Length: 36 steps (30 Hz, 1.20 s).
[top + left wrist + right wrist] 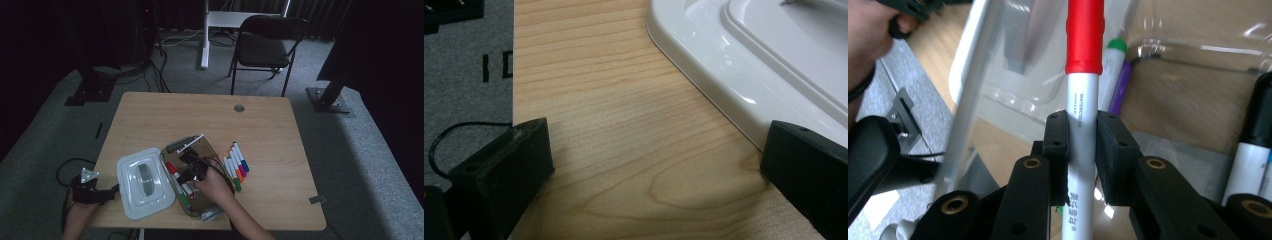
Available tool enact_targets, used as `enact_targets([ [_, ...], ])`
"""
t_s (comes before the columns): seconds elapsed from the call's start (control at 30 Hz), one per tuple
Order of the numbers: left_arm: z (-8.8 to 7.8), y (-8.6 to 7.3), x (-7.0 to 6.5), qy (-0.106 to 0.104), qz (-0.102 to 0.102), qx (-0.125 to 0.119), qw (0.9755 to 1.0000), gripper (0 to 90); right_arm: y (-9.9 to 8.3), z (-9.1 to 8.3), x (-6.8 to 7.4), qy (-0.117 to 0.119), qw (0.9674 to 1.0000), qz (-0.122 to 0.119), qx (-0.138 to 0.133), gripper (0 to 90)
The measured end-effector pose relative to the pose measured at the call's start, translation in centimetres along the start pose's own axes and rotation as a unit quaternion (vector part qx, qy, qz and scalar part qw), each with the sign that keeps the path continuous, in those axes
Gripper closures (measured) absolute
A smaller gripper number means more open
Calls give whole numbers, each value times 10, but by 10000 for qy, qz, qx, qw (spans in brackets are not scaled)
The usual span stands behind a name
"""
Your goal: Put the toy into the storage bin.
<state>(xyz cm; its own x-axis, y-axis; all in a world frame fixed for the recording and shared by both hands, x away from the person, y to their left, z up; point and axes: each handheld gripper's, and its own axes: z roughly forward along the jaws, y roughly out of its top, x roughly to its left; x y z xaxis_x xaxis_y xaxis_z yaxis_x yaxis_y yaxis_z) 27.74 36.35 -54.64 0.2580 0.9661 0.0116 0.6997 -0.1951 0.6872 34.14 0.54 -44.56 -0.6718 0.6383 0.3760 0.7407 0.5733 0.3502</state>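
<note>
**A:** Nearest the lens, what has the right gripper [1082, 131] got?

**B:** A white marker with a red cap [1084, 90], pinched tight between the two black pads. The barrel runs straight up through the closed jaws, and the red cap stands clear beyond the fingertips.

**A:** And where is that pair?

**B:** Inside the clear plastic box [210, 148], seen from above with the person's right hand [212, 186] over it. The red-capped marker [172, 169] lies along the box's left wall, the right gripper [192, 172] just beside it.

**A:** What else sits in the box?

**B:** Just past the gripped marker, one green-capped marker [1113, 70] and one purple one [1120, 87], side by side. To the gripper's right, a black-capped marker [1255, 130] — possibly more there, too cramped to count.

**A:** Outside the box?

**B:** A row of markers [236, 165] on the table [280, 130], right of the gripper and near the box. About six, though they are too small to count exactly.

**A:** And the left gripper [90, 192]?

**B:** Well apart, at the table's near left edge, jaws spread wide over bare wood and holding nothing. One white lid [744, 65] lies flat just beside its right jaw — between that gripper and the box.
</note>
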Motion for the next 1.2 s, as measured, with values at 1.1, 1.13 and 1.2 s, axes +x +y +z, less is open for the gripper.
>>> enact_targets([
  [1.1,0,0,0,-6,7,8,10000,8,9,38,-3,-328,9935,-123,1080,708],
  [1.13,0,0,0,-6,6,7,10000,8,9,37,-4,-322,9937,-119,1065,708],
  [1.2,0,0,0,-6,7,9,10000,8,8,36,-5,-351,9935,-134,1070,702],
])
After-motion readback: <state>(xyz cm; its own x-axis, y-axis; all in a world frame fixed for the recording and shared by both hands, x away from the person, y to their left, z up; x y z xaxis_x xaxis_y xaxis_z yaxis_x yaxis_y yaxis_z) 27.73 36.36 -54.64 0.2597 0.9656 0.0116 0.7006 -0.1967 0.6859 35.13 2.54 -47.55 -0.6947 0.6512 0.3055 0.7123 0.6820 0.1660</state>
